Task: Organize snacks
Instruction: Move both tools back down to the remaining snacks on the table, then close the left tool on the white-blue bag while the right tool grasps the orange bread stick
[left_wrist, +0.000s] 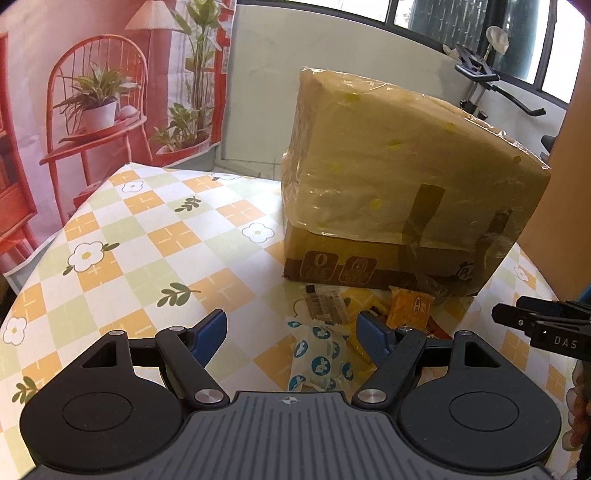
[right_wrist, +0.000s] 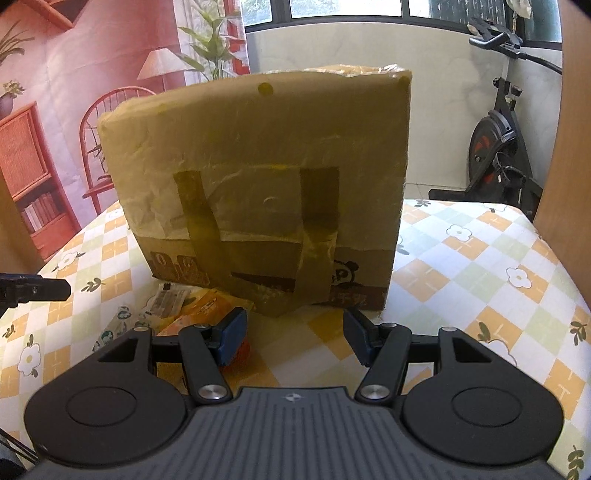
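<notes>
A pile of small snack packets lies on the table in front of a taped cardboard box. A white packet with blue dots lies between my left gripper's fingers, with an orange packet and a barcode packet beyond. My left gripper is open and empty just above them. My right gripper is open and empty, facing the box; the packets lie at its left finger. Each gripper's tip shows in the other's view, the right one and the left one.
The table has a checked flower-print cloth. A printed backdrop with a red chair hangs at the far left. An exercise bike stands beyond the table's far right. A brown panel rises at the right edge.
</notes>
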